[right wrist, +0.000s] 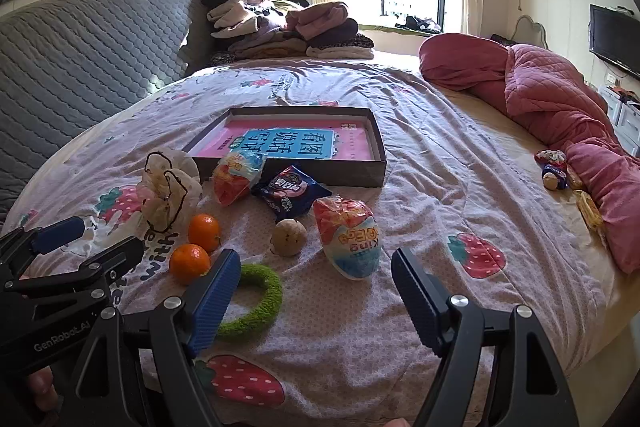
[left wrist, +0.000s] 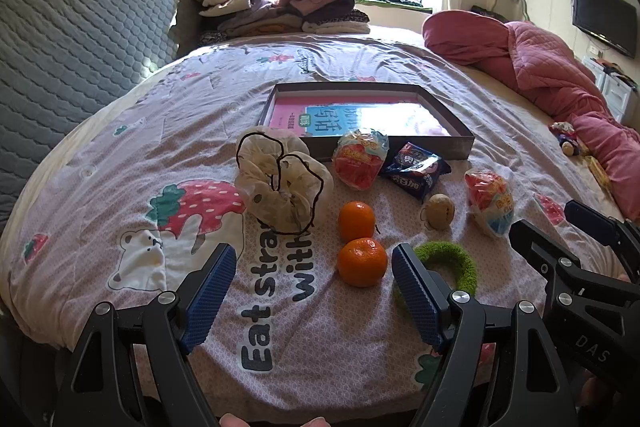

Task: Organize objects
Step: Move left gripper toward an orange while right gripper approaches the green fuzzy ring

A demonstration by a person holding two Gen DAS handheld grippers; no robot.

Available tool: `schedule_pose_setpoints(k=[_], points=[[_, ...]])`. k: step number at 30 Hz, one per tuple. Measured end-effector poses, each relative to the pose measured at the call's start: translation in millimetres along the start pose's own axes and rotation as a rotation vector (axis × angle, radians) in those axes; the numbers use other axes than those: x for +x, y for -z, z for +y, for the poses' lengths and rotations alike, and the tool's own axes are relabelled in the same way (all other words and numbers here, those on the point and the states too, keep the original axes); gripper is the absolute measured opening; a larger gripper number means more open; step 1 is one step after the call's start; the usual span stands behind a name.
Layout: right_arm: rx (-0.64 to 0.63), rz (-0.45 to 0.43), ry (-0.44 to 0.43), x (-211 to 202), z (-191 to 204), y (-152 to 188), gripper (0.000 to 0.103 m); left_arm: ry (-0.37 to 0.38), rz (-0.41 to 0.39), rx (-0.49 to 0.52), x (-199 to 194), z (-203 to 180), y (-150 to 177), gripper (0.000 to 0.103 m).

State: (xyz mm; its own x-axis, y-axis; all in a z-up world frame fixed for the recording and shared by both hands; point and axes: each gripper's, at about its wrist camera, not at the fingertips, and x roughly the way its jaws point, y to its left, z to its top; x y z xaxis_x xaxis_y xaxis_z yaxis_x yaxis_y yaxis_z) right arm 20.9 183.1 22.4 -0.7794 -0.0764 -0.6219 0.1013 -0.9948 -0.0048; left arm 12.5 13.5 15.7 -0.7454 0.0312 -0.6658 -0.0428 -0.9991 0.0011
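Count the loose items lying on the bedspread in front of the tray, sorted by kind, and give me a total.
Oranges: 2
Egg-shaped snack packs: 2
Blue snack packet: 1
Mesh bag: 1
Green ring: 1
Tan ball: 1
Total: 8

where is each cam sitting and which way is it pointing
Left wrist: rides the open left claw, tilted down across the bed toward the shallow box; fingertips at the bottom edge, right claw at right.
Right wrist: rides the open right claw, same heading; left claw at left.
Shared: box, two oranges, green ring.
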Motion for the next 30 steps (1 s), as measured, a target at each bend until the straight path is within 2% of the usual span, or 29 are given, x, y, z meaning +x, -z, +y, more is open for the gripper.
schedule_pose_setpoints(k=[13,30], points=[[0.001,-0.003,0.008,-2,-5,2,0.077,0.004,0.013,0.004,1,0,4,0.081],[0.009,0.029,0.016,3,-13,8,0.077,0.024,0.081,0.018,15,-5,13,0.081]])
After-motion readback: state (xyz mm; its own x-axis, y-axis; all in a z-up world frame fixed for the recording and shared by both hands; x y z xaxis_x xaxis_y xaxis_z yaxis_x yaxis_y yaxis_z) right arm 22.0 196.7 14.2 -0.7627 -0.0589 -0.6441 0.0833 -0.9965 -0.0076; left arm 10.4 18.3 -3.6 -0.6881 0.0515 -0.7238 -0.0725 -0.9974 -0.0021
